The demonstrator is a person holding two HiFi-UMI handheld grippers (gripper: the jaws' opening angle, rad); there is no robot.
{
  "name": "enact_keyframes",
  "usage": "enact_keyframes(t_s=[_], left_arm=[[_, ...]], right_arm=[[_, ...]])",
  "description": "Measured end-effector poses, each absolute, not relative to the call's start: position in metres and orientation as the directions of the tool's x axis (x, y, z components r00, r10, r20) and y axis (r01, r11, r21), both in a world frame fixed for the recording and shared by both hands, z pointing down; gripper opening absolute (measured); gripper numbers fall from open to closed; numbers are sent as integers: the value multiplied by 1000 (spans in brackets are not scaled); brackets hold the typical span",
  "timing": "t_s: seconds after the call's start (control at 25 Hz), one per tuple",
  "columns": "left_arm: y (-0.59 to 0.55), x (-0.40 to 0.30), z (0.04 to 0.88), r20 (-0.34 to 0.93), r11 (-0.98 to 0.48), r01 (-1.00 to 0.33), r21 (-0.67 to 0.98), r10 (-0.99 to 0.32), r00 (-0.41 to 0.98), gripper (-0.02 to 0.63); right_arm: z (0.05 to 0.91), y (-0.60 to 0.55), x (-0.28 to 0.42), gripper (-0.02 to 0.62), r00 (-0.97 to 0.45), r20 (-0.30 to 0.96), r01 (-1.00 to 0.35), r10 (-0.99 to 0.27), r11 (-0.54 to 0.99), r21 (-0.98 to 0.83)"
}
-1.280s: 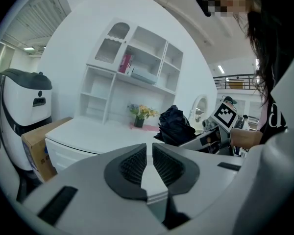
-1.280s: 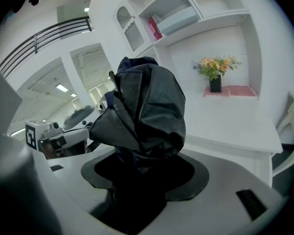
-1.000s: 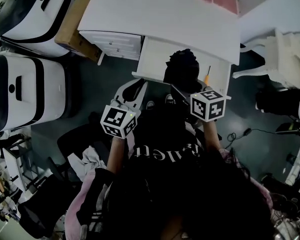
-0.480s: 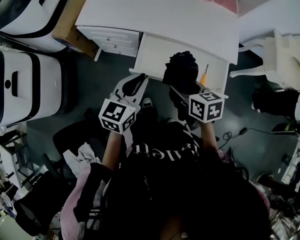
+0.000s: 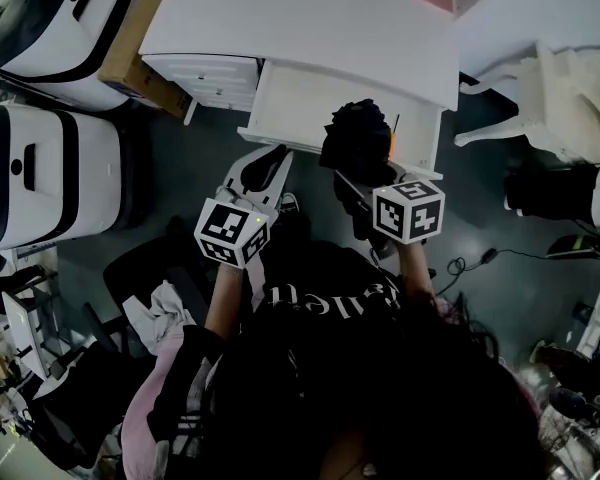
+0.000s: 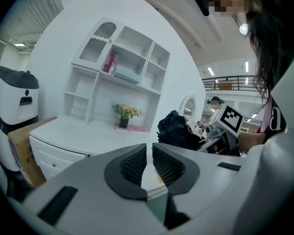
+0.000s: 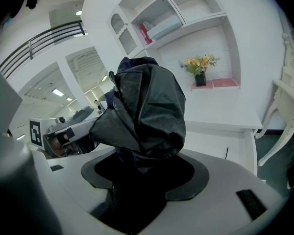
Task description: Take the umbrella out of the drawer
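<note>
A folded black umbrella (image 5: 358,136) stands bunched over the front of the open white drawer (image 5: 285,103), under the white desk (image 5: 300,23). My right gripper (image 5: 352,190) is shut on its lower end. In the right gripper view the umbrella (image 7: 147,111) fills the space between the jaws and hides the pads. My left gripper (image 5: 263,173) hovers just in front of the drawer's left corner. Its jaws stand almost together with nothing between them (image 6: 149,158).
An orange-handled tool (image 5: 391,140) lies in the drawer beside the umbrella. A small drawer unit (image 5: 205,73) and a cardboard box (image 5: 130,53) sit to the left. Two white-and-black machines (image 5: 50,173) stand at the far left. A white chair (image 5: 565,88) is at the right.
The right gripper has kept its hold, and the umbrella has come slightly further out over the drawer's front edge. The left gripper has barely moved.
</note>
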State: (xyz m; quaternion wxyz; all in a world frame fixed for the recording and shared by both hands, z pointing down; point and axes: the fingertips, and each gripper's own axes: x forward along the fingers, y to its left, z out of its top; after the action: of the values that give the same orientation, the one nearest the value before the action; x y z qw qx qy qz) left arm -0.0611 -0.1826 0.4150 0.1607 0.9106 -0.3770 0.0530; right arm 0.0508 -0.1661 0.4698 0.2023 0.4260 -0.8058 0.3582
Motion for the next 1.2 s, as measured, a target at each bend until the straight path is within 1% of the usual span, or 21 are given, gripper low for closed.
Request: enact_keyframes(t_s=[0.24,0.56,1.0,1.2], left_arm=[[-131,-9,408,229,-680,-695,234,-656,719,40],[-53,34,399,227,-650,-730,213,-693,684,40],[42,71,414,285,-604,-764,228,-709,646,40],[64,75,409,281,-600,-771,216,-718,637,40]], right_arm=[[462,-113,87,275,-579,610,-815,-540,400,-419],[461,-32,130,275,-609,591,-793,-529,434,-428],[474,55,161,275,-647,582,-762,-494,450,-466],[477,75,163,275,-653,582,-756,-485,459,-466]])
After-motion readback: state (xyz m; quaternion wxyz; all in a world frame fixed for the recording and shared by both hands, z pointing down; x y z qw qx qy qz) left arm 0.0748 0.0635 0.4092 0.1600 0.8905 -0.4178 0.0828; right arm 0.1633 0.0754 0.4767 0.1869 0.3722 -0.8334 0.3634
